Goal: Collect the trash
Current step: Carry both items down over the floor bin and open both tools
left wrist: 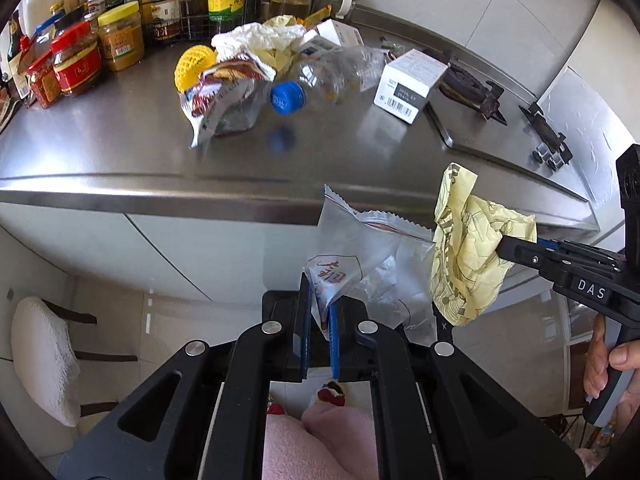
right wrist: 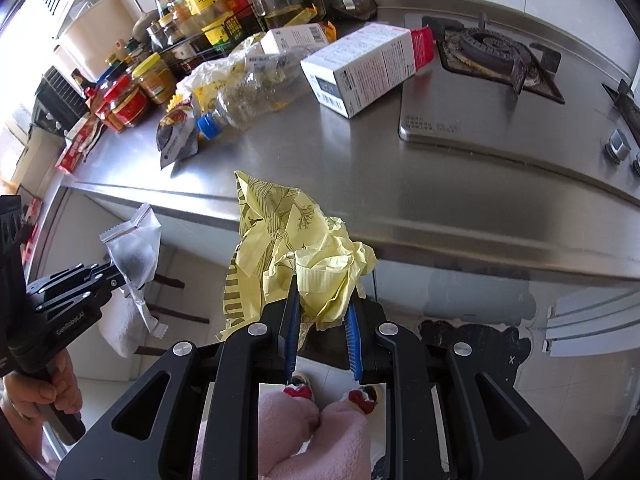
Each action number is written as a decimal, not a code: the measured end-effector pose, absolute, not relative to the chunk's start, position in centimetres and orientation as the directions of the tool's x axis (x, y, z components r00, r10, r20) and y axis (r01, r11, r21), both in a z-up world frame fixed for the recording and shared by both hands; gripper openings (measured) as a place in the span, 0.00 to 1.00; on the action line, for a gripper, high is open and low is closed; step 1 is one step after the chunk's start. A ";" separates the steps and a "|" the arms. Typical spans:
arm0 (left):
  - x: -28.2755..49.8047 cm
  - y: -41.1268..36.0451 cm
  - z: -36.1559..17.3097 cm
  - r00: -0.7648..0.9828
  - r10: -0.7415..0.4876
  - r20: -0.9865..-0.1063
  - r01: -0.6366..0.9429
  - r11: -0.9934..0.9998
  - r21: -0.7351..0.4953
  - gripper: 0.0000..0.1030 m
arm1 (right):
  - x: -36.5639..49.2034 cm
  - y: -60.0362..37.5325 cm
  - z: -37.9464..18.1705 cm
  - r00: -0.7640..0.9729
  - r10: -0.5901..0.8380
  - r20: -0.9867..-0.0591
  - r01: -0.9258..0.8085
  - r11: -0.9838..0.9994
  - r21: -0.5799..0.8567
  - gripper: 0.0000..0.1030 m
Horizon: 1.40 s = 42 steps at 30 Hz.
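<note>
My left gripper [left wrist: 319, 300] is shut on a clear plastic wrapper [left wrist: 360, 256] with red writing, held in front of the counter edge; it also shows in the right wrist view [right wrist: 134, 248]. My right gripper [right wrist: 322, 300] is shut on a crumpled yellow wrapper [right wrist: 288, 248], seen in the left wrist view [left wrist: 464, 248] close beside the clear wrapper. On the steel counter [left wrist: 120, 152] lies more trash: a snack bag [left wrist: 224, 100], a crushed clear bottle with a blue cap [left wrist: 320, 80], a white box [left wrist: 408, 80], a yellow mesh ball [left wrist: 194, 66] and crumpled paper [left wrist: 256, 38].
Jars and sauce bottles [left wrist: 100, 40] crowd the counter's back left. A gas hob [right wrist: 496, 56] with burners and knobs sits at the right. A white-cushioned chair [left wrist: 44, 356] stands on the floor at the left. The person's legs and slippers [right wrist: 320, 420] are below the grippers.
</note>
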<state>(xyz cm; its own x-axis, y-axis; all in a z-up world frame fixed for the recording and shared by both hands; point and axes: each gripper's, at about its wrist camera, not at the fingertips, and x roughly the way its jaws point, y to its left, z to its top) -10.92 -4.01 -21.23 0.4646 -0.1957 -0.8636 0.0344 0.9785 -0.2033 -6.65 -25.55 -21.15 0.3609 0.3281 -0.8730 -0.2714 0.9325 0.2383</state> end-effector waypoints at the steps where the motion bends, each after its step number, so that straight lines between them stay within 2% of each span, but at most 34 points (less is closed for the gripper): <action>1: -11.4 -4.3 -22.0 0.454 -0.195 -0.869 0.042 0.979 -0.197 0.06 | -7.1 -25.5 -21.9 0.346 0.326 -0.880 -0.265 0.934 0.242 0.21; 8: -12.4 -4.7 -29.7 0.345 -0.226 -0.911 0.061 0.974 -0.219 0.06 | -8.8 -24.8 -29.6 0.234 0.292 -0.927 -0.130 0.955 0.268 0.21; 16: -11.8 -6.1 -39.6 0.244 -0.233 -0.942 0.078 0.972 -0.220 0.06 | -8.2 -23.5 -39.6 0.186 0.264 -0.946 -0.025 0.964 0.265 0.21; 21: -11.6 -6.9 -47.4 0.170 -0.230 -0.958 0.070 0.973 -0.221 0.06 | -6.3 -22.6 -46.8 0.120 0.224 -0.967 0.031 0.973 0.229 0.21; 24: -11.1 -7.1 -50.2 0.154 -0.240 -0.958 0.054 0.971 -0.235 0.06 | -5.4 -22.1 -50.3 0.090 0.196 -0.977 0.046 0.979 0.200 0.21; 31: -10.2 -6.6 -52.9 0.129 -0.236 -0.963 0.042 0.972 -0.233 0.09 | -3.9 -21.6 -53.3 0.070 0.223 -0.972 0.096 0.969 0.229 0.25; 34: -9.8 -6.3 -53.2 0.117 -0.237 -0.964 0.026 0.971 -0.236 0.11 | -3.4 -22.0 -53.9 0.066 0.245 -0.967 0.123 0.960 0.252 0.33; 39: -9.4 -6.1 -52.8 0.129 -0.232 -0.964 0.025 0.973 -0.230 0.27 | -2.5 -21.9 -54.0 0.070 0.267 -0.961 0.134 0.952 0.274 0.46; 42: -9.2 -6.3 -52.5 0.131 -0.234 -0.963 0.020 0.972 -0.233 0.32 | -2.2 -21.8 -53.8 0.068 0.269 -0.961 0.131 0.952 0.275 0.54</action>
<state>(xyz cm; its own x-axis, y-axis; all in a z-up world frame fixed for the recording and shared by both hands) -9.16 -6.30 -52.46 0.1305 -0.2338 -0.9635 0.0195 0.9722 -0.2333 -2.15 -21.78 -53.79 0.0684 0.2685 -0.9608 0.1309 0.9524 0.2755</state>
